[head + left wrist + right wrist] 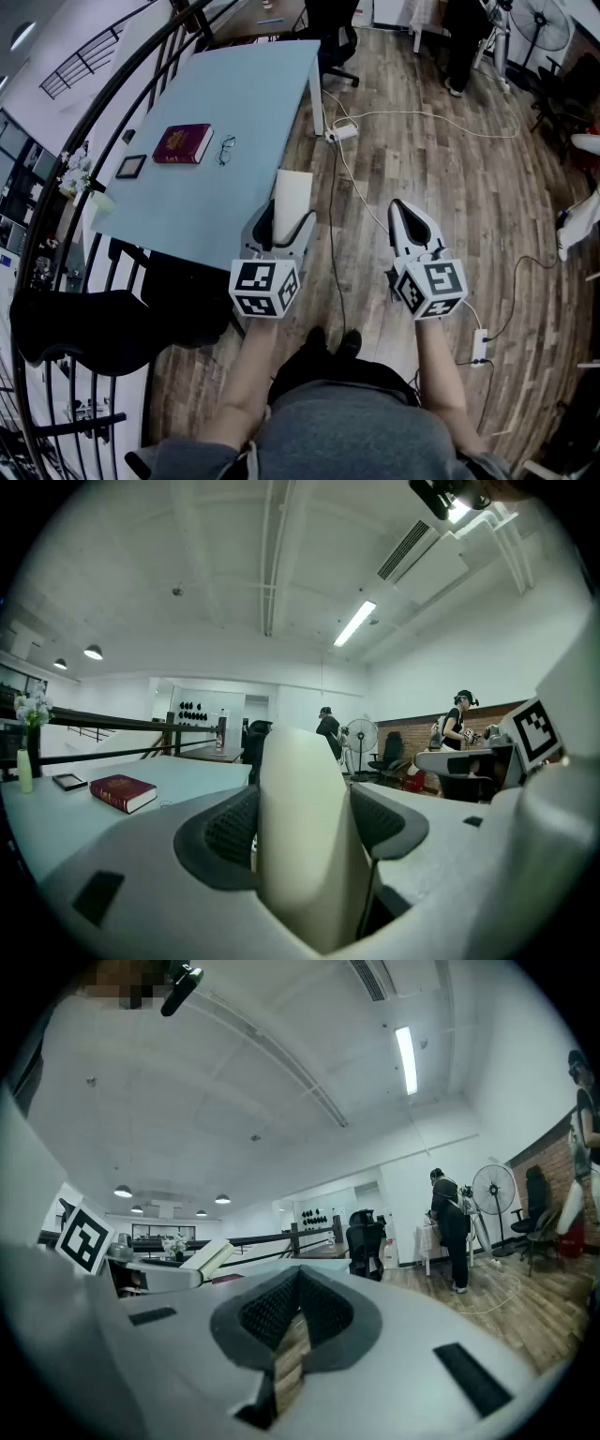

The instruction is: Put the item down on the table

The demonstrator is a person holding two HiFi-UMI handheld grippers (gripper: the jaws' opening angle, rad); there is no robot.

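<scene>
A flat cream-white item [292, 190] stands upright between the jaws of my left gripper [283, 228], which is shut on it. It hangs by the near right edge of the pale blue table [234, 94]. In the left gripper view the item [305, 855] fills the gap, with a dark pad [230, 832] against each side of it. My right gripper [405, 208] is over the wooden floor to the right, with nothing in it. In the right gripper view its jaws [298, 1275] meet at the tips, and the item [212, 1257] shows at the left.
On the table lie a red book [183, 143], a pair of glasses [226, 149] and a small dark frame [130, 167]. A flower vase [80, 178] stands at its left edge. A black chair [94, 328] and a railing are at the near left. Cables and a power strip [342, 133] cross the floor.
</scene>
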